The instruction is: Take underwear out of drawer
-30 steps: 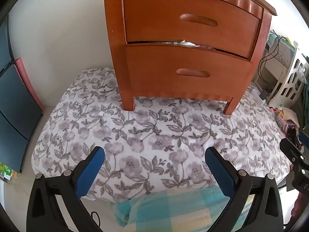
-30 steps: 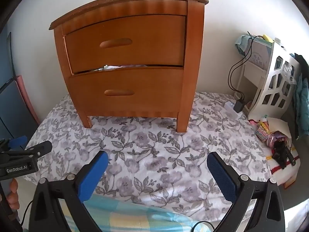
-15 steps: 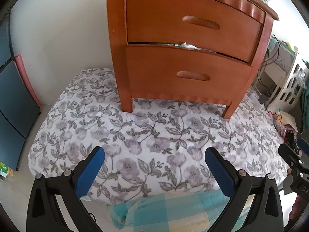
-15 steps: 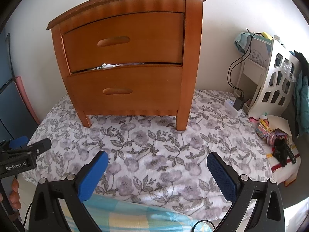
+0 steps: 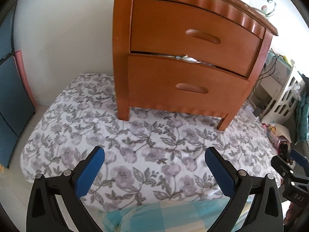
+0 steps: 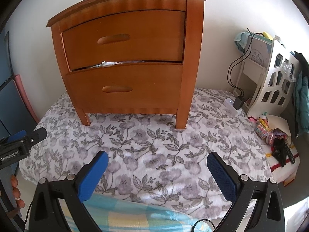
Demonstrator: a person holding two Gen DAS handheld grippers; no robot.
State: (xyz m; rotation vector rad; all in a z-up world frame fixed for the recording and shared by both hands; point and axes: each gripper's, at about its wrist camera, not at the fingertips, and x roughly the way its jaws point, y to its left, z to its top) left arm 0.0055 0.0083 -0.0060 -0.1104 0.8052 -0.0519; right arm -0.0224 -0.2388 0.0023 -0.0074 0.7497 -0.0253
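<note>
A sliver of pale fabric [image 5: 188,58], possibly the underwear though too little shows to be sure, pokes out of the narrow gap between the two drawers of a wooden nightstand [image 5: 121,44]. The lower drawer [image 5: 185,85], where the fabric seems to lie, sits slightly ajar at its top edge; the upper drawer [image 5: 193,36] above it is closed. Each drawer front has a recessed oval handle. In the right wrist view the same fabric [image 6: 107,63] shows at the left part of the gap.

The nightstand stands on a bed covered with a white blanket [image 5: 154,150] printed with grey-purple flowers, and a blue and yellow checked cloth [image 6: 119,216] lies at the near edge. A glass vessel [image 5: 260,5] stands on the nightstand's top.

The left gripper [image 5: 154,164] hovers above the blanket, well apart from the nightstand, its blue-padded fingers [image 5: 90,172] spread wide and holding nothing. The right gripper [image 6: 157,167] hovers likewise, its fingers [image 6: 222,176] also spread wide and empty. Each gripper shows at the edge of the other's view.

To the right, beside the bed, stands a white cut-out shelf unit [image 6: 274,85] with a black cable [image 6: 235,69] and charger near it, and small clutter lies on the floor.
</note>
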